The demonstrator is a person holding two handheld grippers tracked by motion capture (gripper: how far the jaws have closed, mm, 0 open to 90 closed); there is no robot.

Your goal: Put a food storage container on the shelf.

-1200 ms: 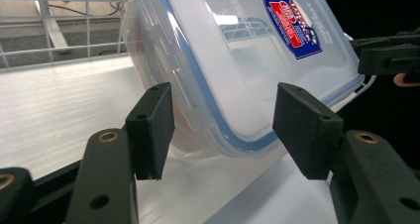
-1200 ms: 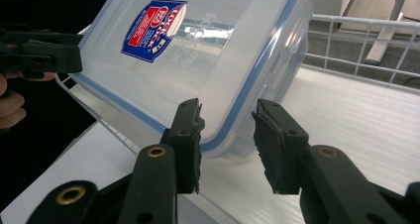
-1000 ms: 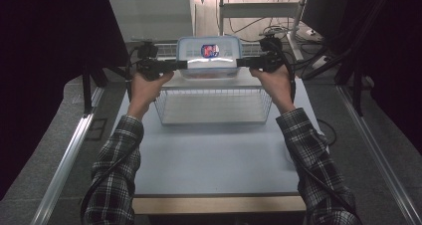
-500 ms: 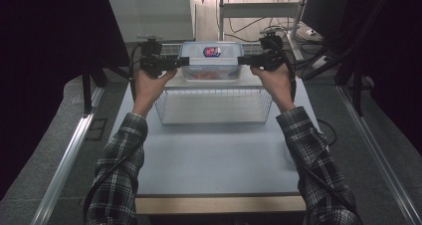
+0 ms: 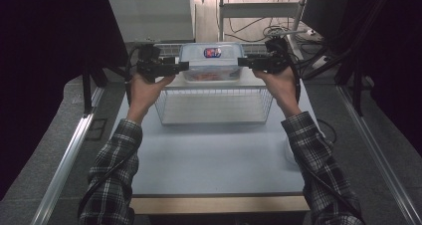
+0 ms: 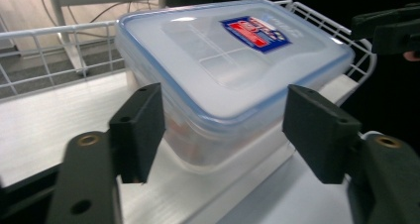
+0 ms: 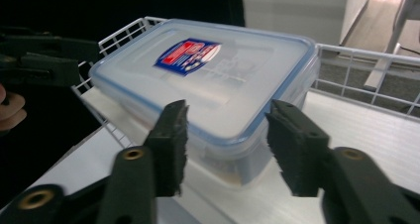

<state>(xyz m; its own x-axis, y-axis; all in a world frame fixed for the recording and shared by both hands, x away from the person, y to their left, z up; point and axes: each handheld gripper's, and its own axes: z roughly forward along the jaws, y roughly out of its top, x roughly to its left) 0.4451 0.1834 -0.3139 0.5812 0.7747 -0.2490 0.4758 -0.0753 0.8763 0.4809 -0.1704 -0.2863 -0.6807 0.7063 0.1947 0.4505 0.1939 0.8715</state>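
Sitting on a white shelf [image 5: 219,83] with a wire rail [image 6: 49,35], the box [image 5: 211,60] is a clear plastic food container with a frosted, blue-edged lid. A red-and-blue label [image 6: 255,33] lies on the lid; its lettering is too small to read. Something reddish shows dimly through the wall. Below the shelf stands a wire basket [image 5: 214,105] on the table [image 5: 209,155]. The left gripper [image 6: 223,127] and right gripper [image 7: 225,142] face the box from opposite ends. Both pairs of jaws have just been opening; each straddles a box corner with pads clear of it, gripping nothing.
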